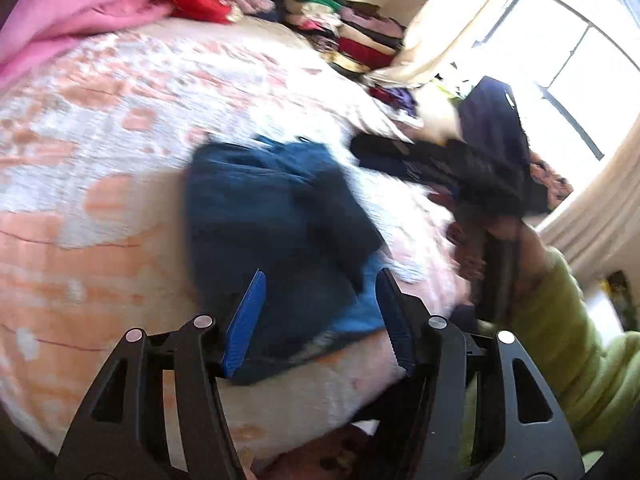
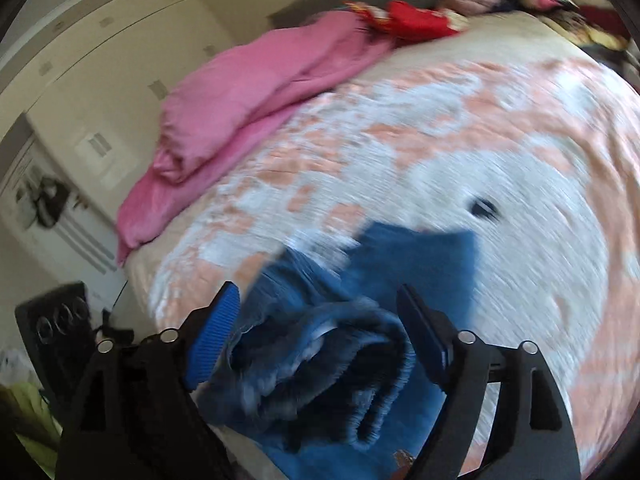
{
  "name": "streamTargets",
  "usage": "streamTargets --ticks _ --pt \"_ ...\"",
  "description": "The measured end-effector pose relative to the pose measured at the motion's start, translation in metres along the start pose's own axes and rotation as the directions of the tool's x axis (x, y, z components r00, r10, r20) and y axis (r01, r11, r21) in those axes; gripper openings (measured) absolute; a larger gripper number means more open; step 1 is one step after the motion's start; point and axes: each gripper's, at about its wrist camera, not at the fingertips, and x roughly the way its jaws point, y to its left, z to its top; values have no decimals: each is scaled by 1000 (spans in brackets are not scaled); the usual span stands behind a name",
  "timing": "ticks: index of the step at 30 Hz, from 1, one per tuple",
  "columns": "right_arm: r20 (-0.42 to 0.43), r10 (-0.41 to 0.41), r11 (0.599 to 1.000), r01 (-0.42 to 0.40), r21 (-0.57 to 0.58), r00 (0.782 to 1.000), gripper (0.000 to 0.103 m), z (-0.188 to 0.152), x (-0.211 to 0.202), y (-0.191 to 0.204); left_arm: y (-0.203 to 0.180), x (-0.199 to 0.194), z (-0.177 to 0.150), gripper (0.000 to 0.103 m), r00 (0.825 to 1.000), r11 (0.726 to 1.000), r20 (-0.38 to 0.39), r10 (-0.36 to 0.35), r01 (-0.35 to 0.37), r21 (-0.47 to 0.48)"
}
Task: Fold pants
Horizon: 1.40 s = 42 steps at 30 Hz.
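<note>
Left wrist view: my left hand-held gripper hangs released, jaws apart, over the blue pants, bunched on the bed at 12 o'clock. Right wrist view: my right hand-held gripper gapes, straddling their elastic waistband. Soft, light, floppy, I judge; pinch the waistband.

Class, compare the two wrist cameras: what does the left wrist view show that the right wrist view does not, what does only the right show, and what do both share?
Only the left wrist view shows the bright window, a dark heap of clothes and a green sleeve. Only the right wrist view shows the pale cupboards and a dark device with round dials beside the bed. Both show the blue pants on the peach and white bedspread, the pink blanket, and open tongs above the pants.
</note>
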Motion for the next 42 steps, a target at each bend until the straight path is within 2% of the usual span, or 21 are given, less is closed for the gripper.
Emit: streamTargets --ticks 2,3,5,8,9,10,11,12,13,15,17,19,21,23,25,30,35,39,42 --pt "-8 -13 1000 13 28 1000 85 -9 -1 -8 5 6 5 38 999 999 -11 53 -53 4" --pt "-16 -16 999 17 40 1000 90 -11 2 -10 5 13 7 36 997 997 -20 80 -79 13" --pt "-34 -43 997 45 61 999 96 -16 7 -13 5 24 7 36 993 993 -37 111 -110 32" --pt "-65 -54 997 58 59 996 95 -21 21 -8 -1 39 -6 36 987 989 -83 138 -133 63" --pt "-87 -59 997 63 44 995 71 -23 28 -5 -7 40 -12 36 984 987 -93 150 -143 77" --pt "-106 -52 998 56 28 993 53 -25 33 -4 -9 43 -14 36 982 984 -96 161 -153 88" --pt "-115 -50 999 51 8 992 50 -26 37 -1 -9 46 -17 36 980 981 -95 176 -167 97" --pt "-104 -42 999 42 -2 994 42 -26 36 3 -9 45 -17 36 979 980 -92 180 -170 98" --pt "-81 -9 1000 8 -9 997 38 -24 31 8 -9 44 -17 36 980 981 -90 179 -170 99" --pt "-39 24 1000 -24 -15 999 37 -20 22 10 -8 43 -17 36 981 982 -85 172 -165 89" --pt "-35 -16 1000 15 -22 999 37 -18 21 6 -9 42 -16 36 983 984 -86 164 -157 80" --pt "-62 -61 998 63 24 996 38 -22 25 -9 -11 42 -17 37 983 984 -87 163 -156 83" --pt "-74 -105 993 109 55 992 51 -25 28 -18 -13 41 -18 37 983 984 -89 162 -155 84" --pt "-68 -129 989 133 56 989 60 -27 25 -20 -15 40 -17 38 982 983 -90 166 -158 89" --pt "-50 -137 989 139 42 989 62 -29 17 -16 -17 38 -17 42 982 984 -88 164 -157 90" --pt "15 -168 986 168 15 986 76 -31 -7 -6 -21 33 -17 49 982 982 -81 169 -161 96" --pt "67 -195 981 194 19 978 82 -32 -31 -3 -24 25 -15 56 982 980 -63 176 -170 102" --pt "92 -210 978 209 16 973 88 -35 -48 0 -26 17 -13 65 982 979 -46 182 -176 104" --pt "109 -220 975 220 14 969 89 -41 -58 2 -28 12 -12 67 982 978 -34 188 -184 101"
